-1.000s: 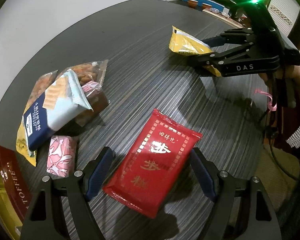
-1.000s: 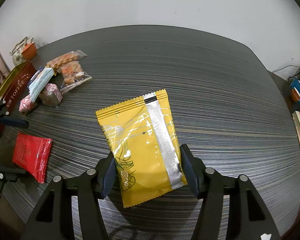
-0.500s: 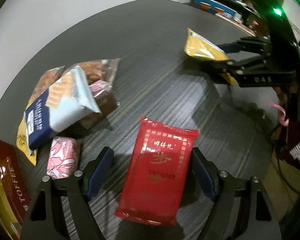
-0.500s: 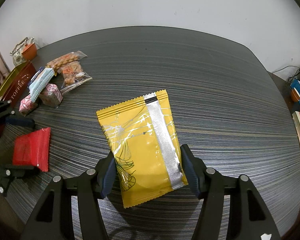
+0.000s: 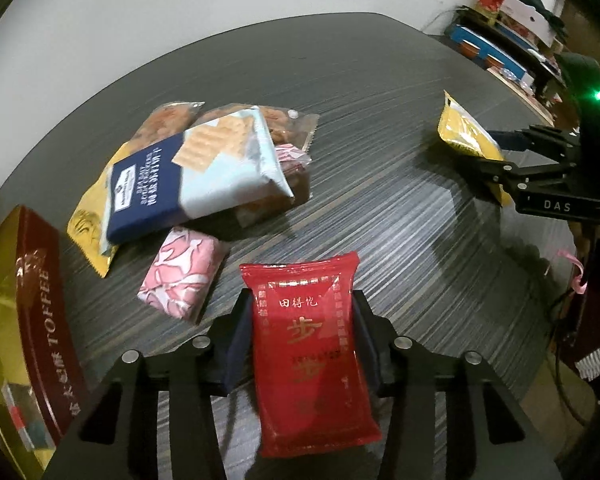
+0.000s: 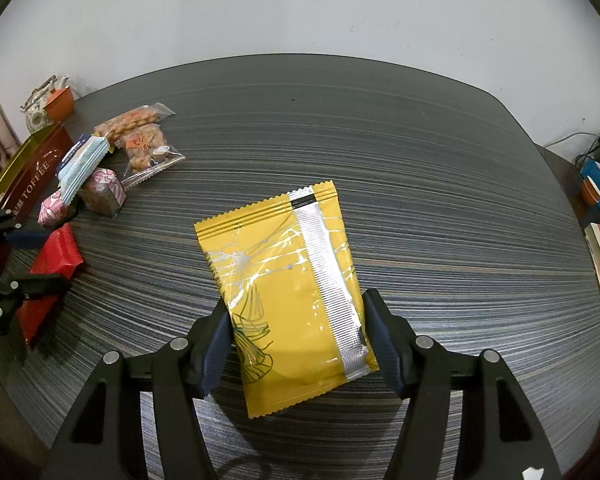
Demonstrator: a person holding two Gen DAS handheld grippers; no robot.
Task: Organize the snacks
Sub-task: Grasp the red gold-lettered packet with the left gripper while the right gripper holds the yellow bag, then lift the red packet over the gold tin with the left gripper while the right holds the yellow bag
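A red packet (image 5: 308, 344) with gold lettering lies lengthwise between the fingers of my left gripper (image 5: 302, 304). The jaws are closing and the blue pads touch its two long sides. The right wrist view shows this red packet (image 6: 56, 256) at the table's left edge. My right gripper (image 6: 296, 312) holds a yellow packet (image 6: 284, 280) with a silver seam, both pads against its sides while the jaws are opening slightly. In the left wrist view the yellow packet (image 5: 460, 132) sticks up from the right gripper (image 5: 500, 160) above the dark table (image 5: 380, 220).
A pile of snacks lies left of the red packet: a blue-and-white cracker pack (image 5: 188, 172), clear bags of nuts (image 5: 284, 120) and a pink packet (image 5: 184, 276). A red and gold toffee tin (image 5: 32, 320) stands at the far left. Shelves with boxes (image 5: 512, 4) are beyond the table.
The left gripper's jaws have closed in onto the red packet, which now lies straight between them. The left gripper moved toward the snack pile. The right gripper and yellow packet stayed put.
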